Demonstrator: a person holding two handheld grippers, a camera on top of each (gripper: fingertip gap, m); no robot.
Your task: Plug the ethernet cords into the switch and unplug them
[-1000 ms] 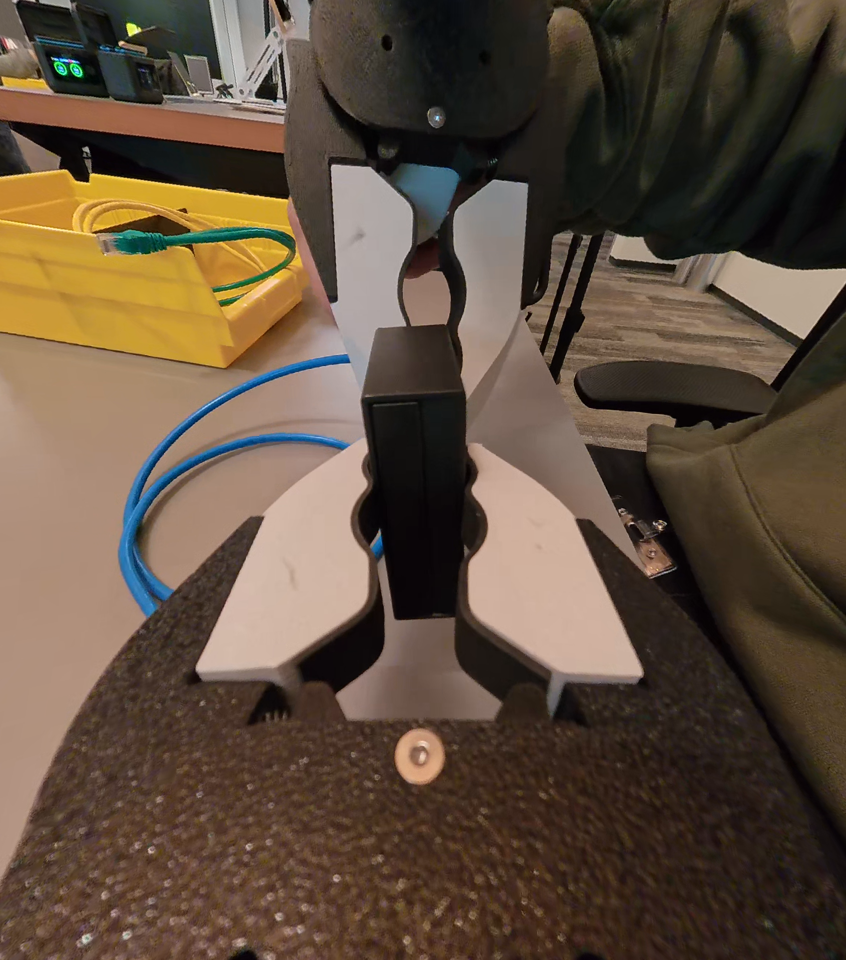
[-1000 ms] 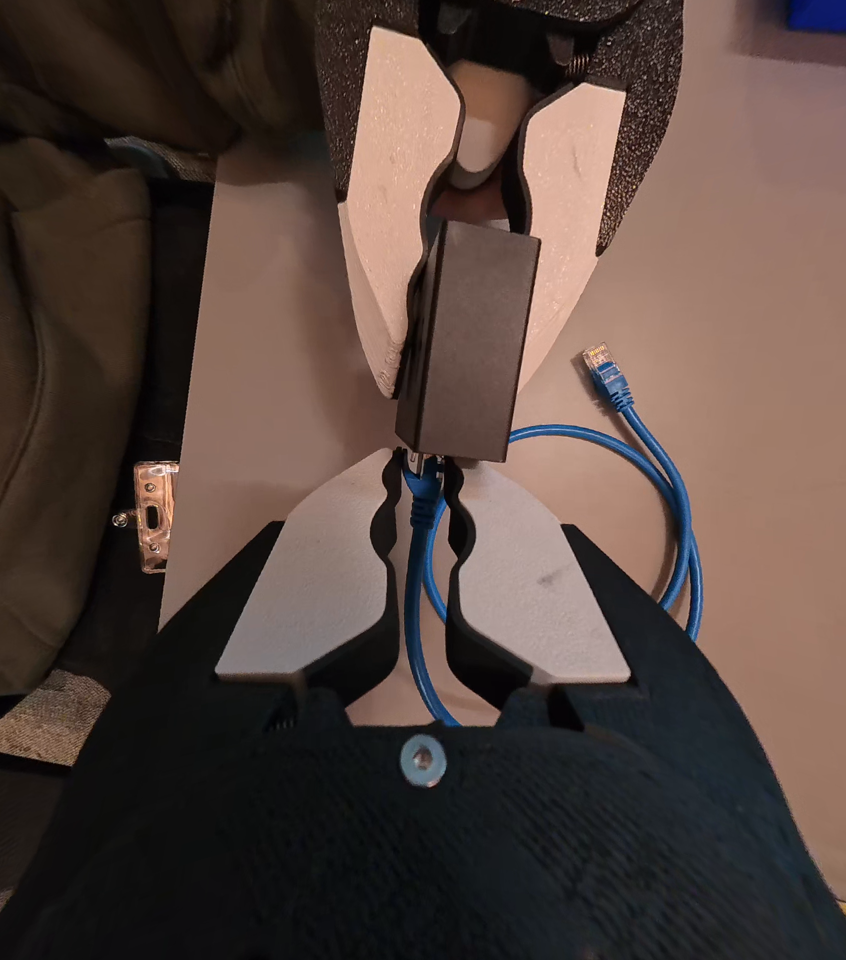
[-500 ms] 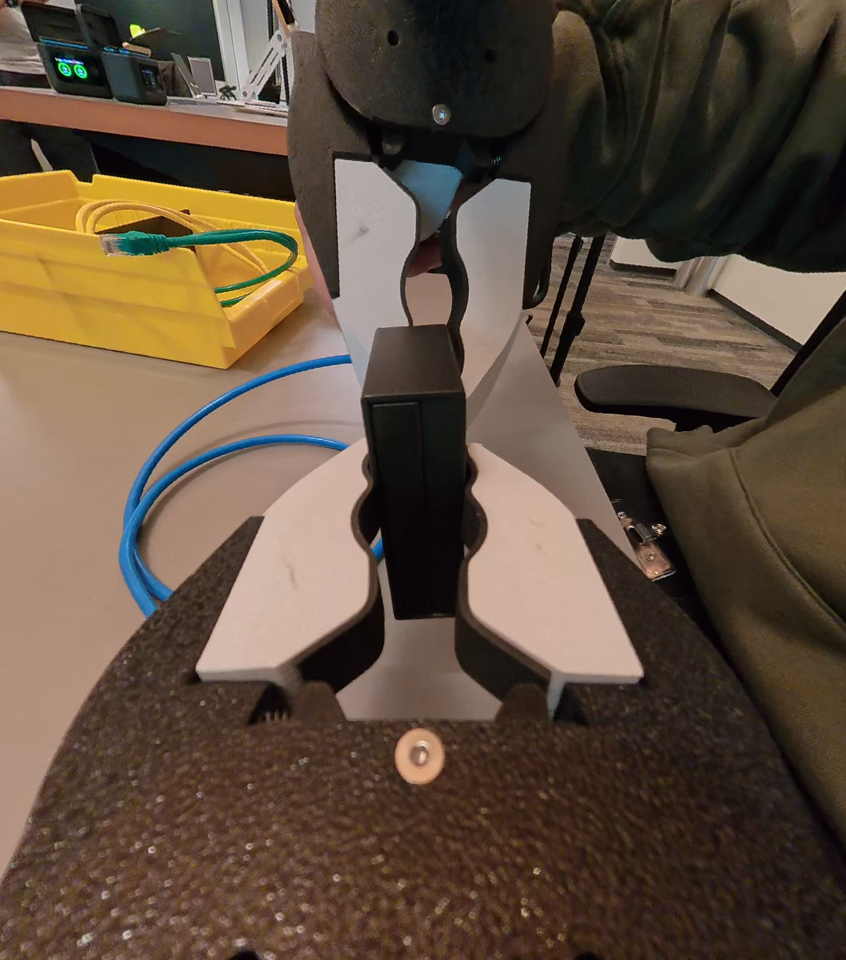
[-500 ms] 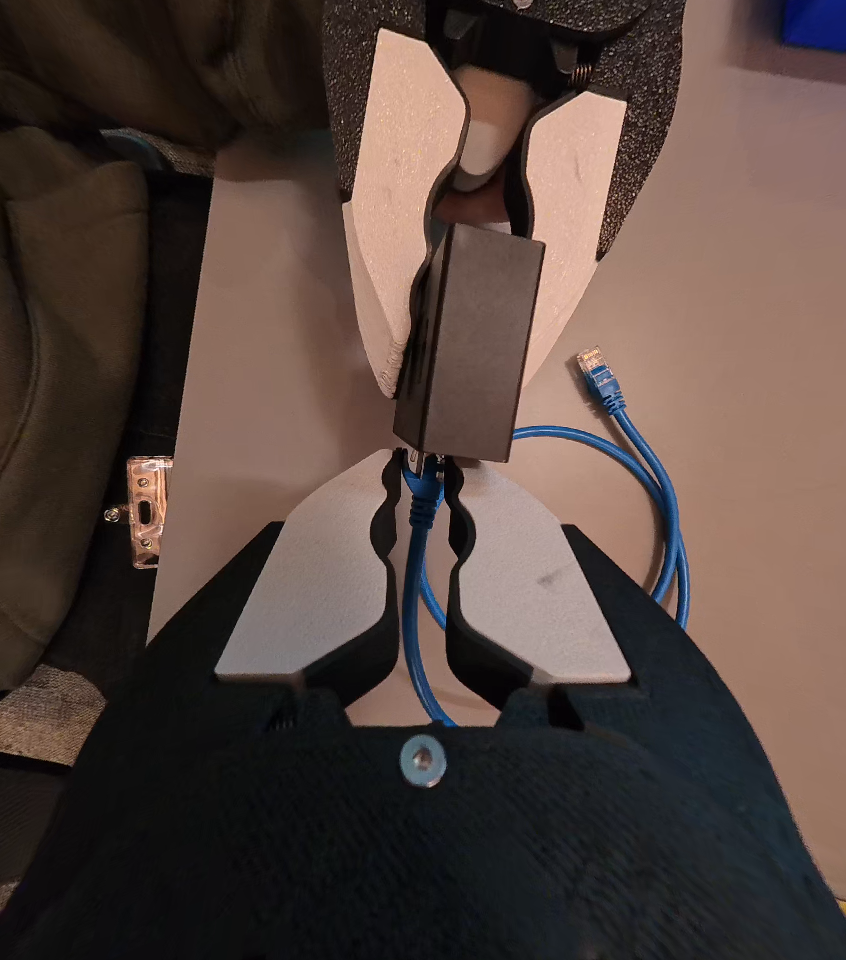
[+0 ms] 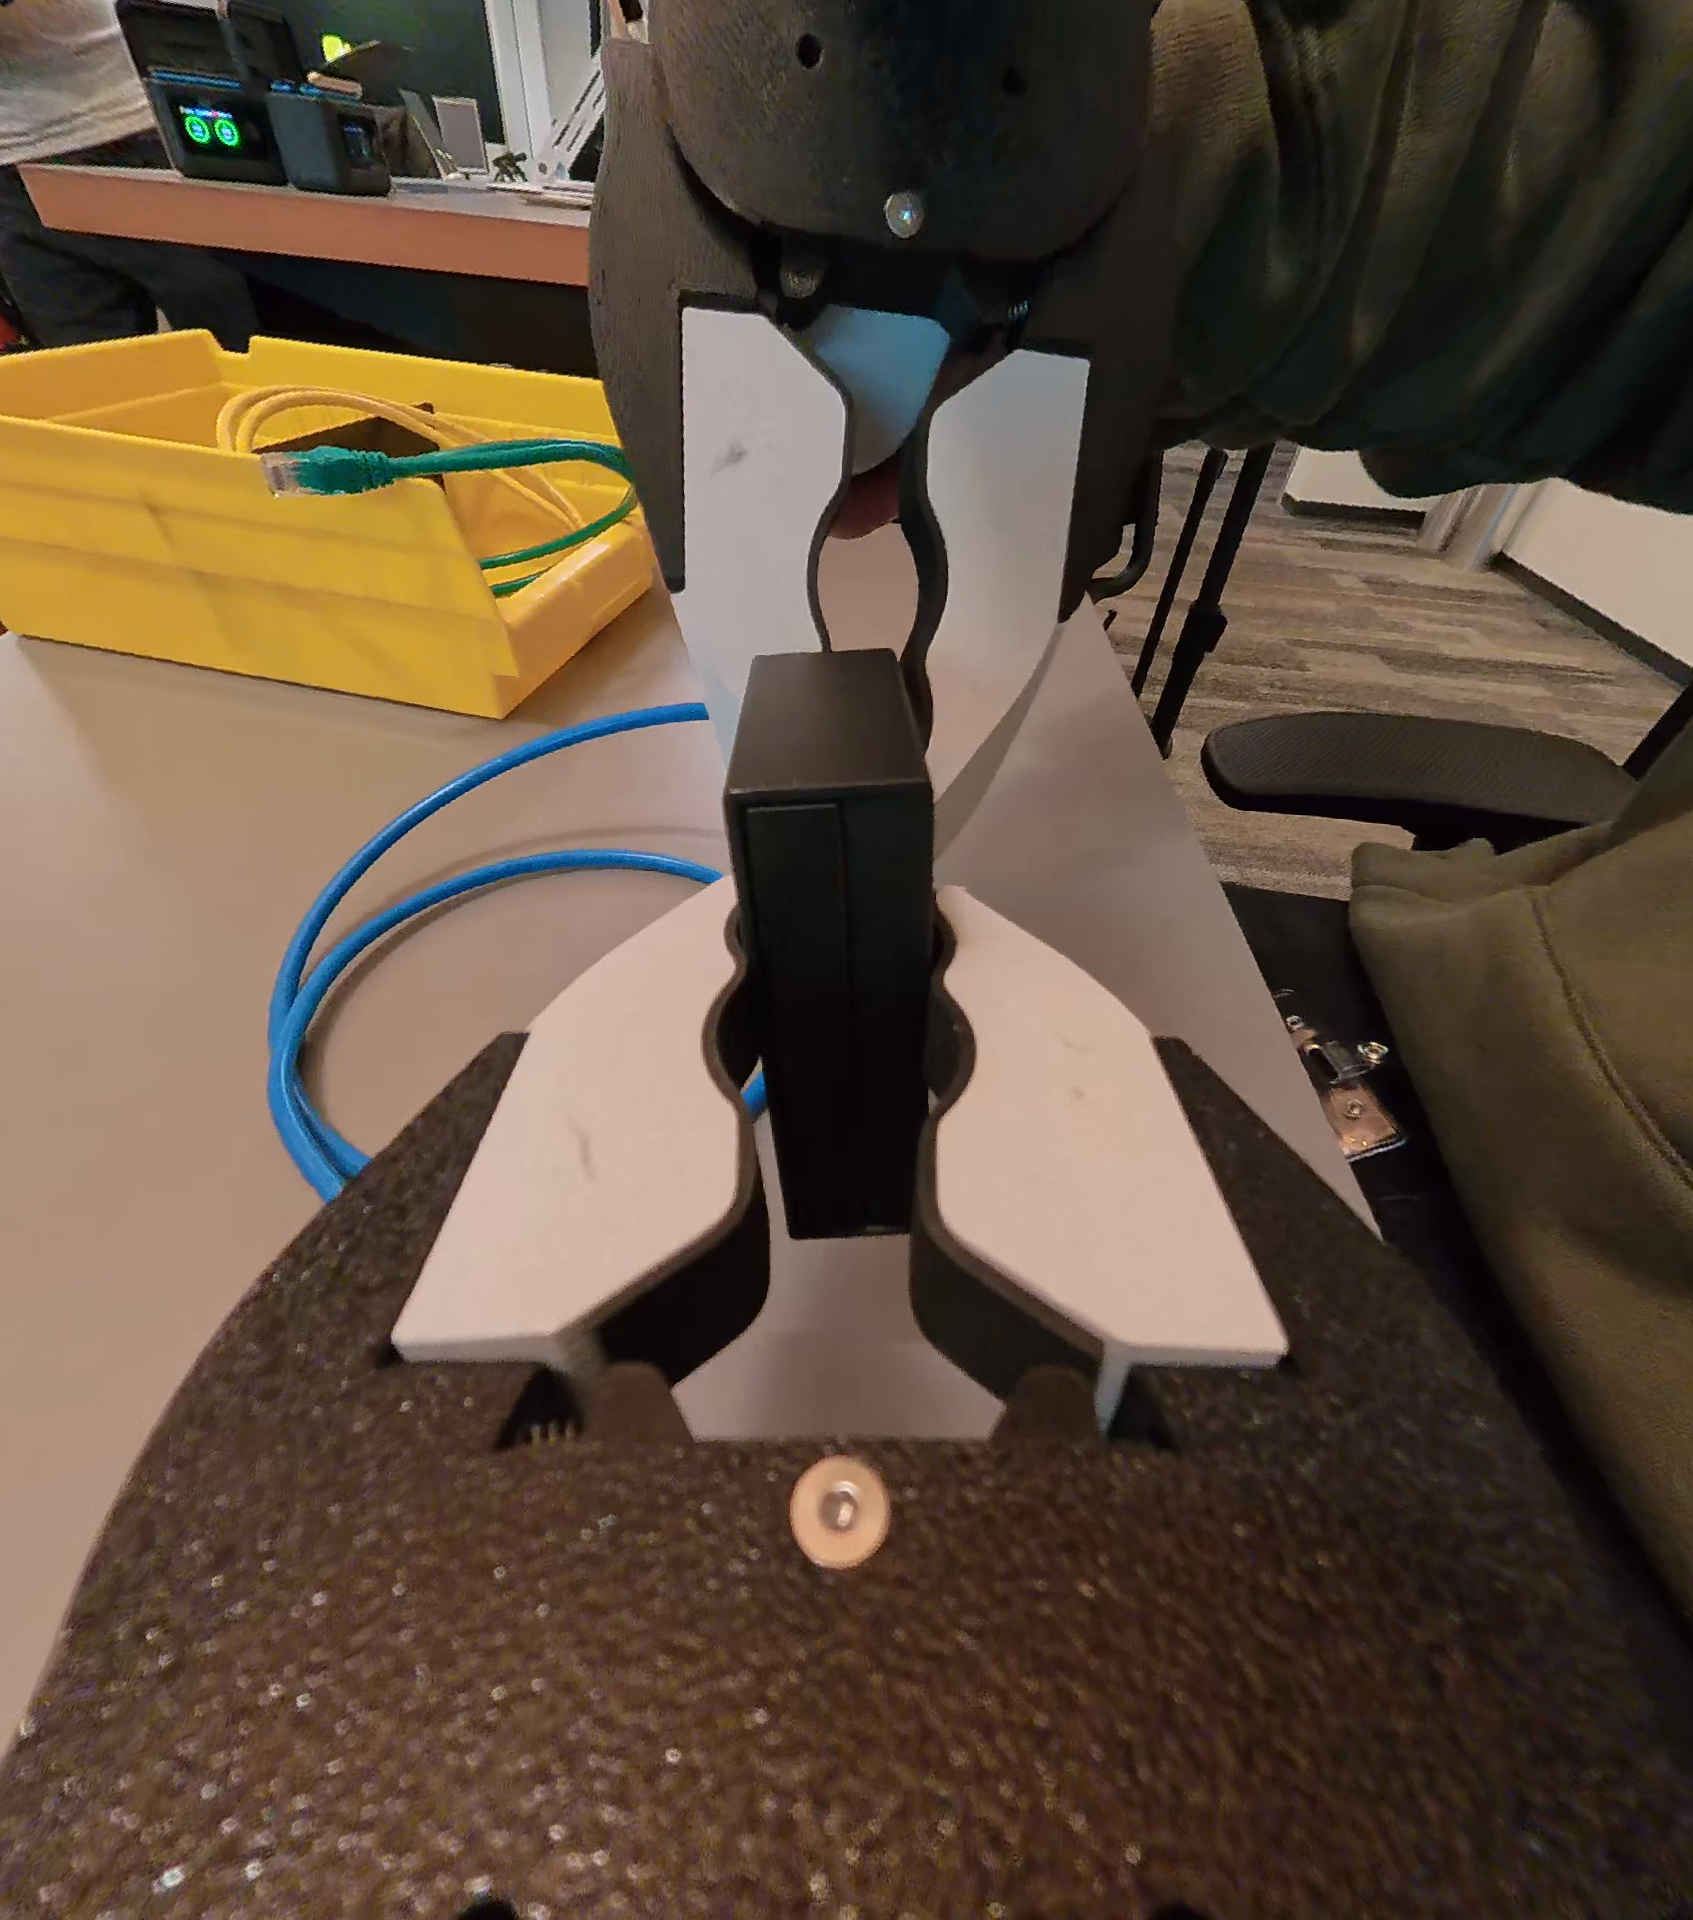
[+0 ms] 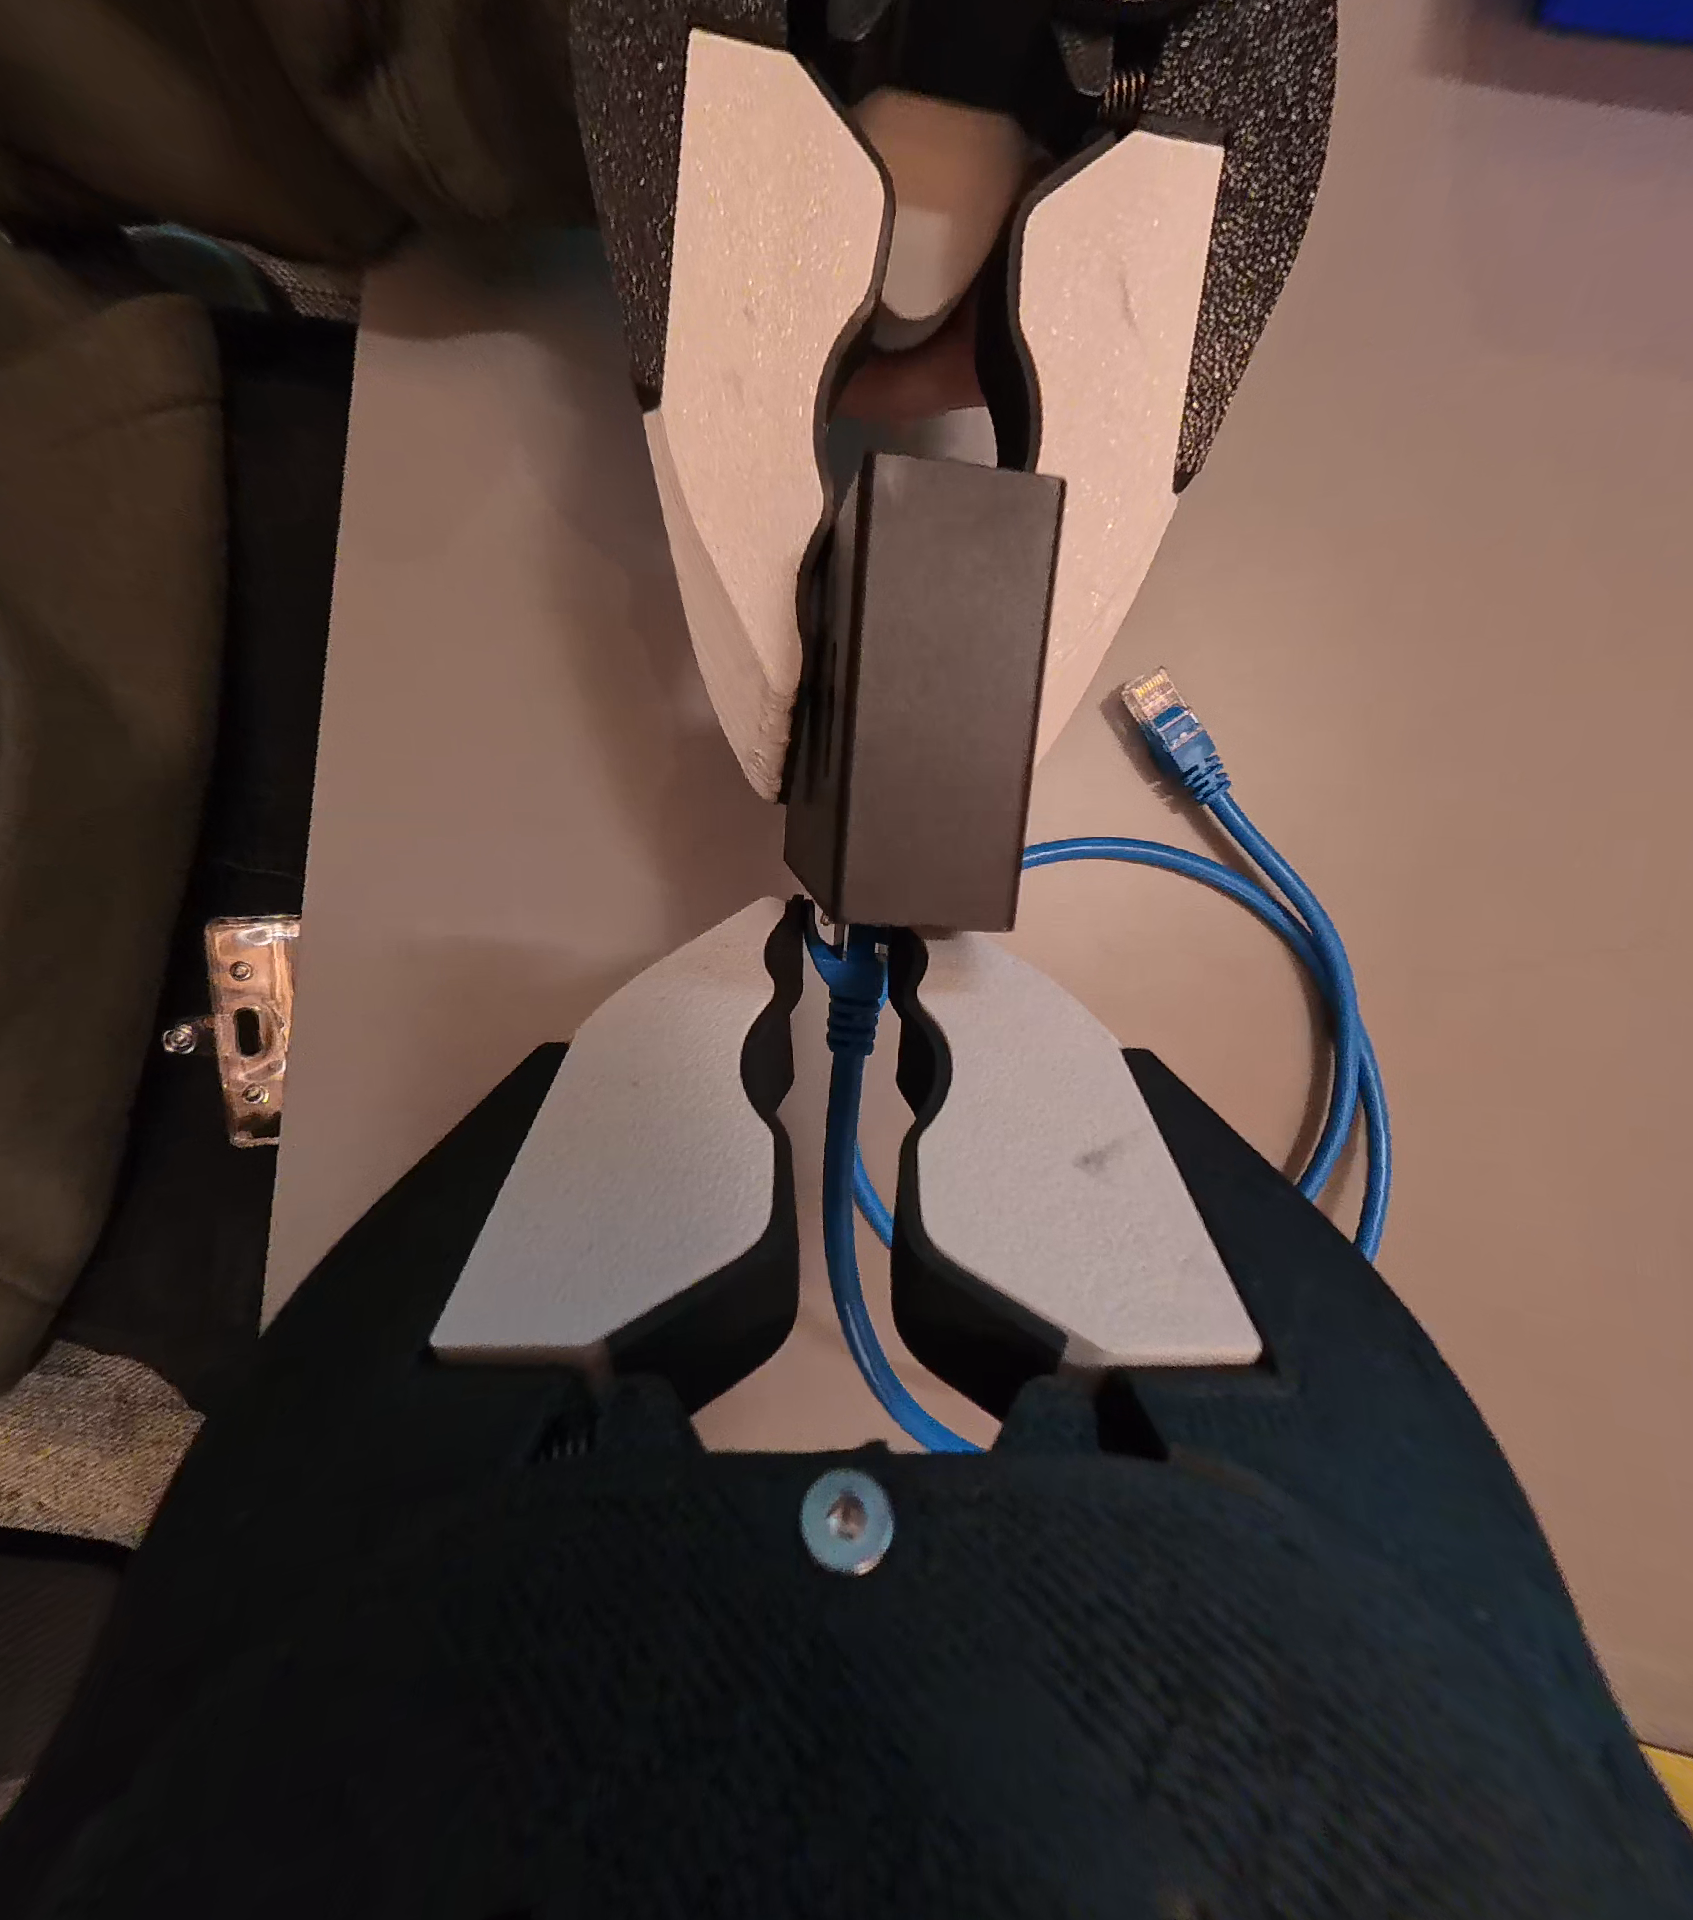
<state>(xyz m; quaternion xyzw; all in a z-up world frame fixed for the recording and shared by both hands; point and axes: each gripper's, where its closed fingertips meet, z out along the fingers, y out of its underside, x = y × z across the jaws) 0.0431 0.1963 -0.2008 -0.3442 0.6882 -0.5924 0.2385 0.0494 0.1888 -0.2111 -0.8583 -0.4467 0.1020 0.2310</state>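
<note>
Switch (image 5: 831,935), a small black rectangular plastic box, sits clamped between the pale grey fingers (image 5: 593,1153) of our left gripper (image 5: 834,966), held above the beige tabletop (image 5: 73,935) near its corner. In the right wrist view we see the same box (image 6: 935,686) at 12 o'clock from our right gripper (image 6: 847,966), whose jaws are drawn narrow around the blue ethernet cord (image 6: 842,1143) just behind its plug (image 6: 852,961). That plug meets the near end face of the box; whether it is fully seated we cannot tell. Beyond the fingers, the cord loops over the tabletop toward 3 o'clock, and its free end, a clear-tipped blue connector (image 6: 1169,727), lies bare at about 1 o'clock, apart from the box. From the left wrist view, the cord's coil (image 5: 385,935) lies at 9 o'clock beside our fingers. Farther off at 10 o'clock stands a yellow plastic bin (image 5: 198,582), with a green ethernet cord (image 5: 468,468) draped over its inner divider and a pale yellow cord (image 5: 322,416) coiled behind it. At 12 o'clock our right gripper (image 5: 873,623) faces us, gripped by an arm in an olive green sleeve (image 5: 1444,260). At 2 o'clock a black office chair (image 5: 1424,758) stands on the grey floor, and at 11 o'clock a wooden counter (image 5: 302,218) carries dark devices.
</note>
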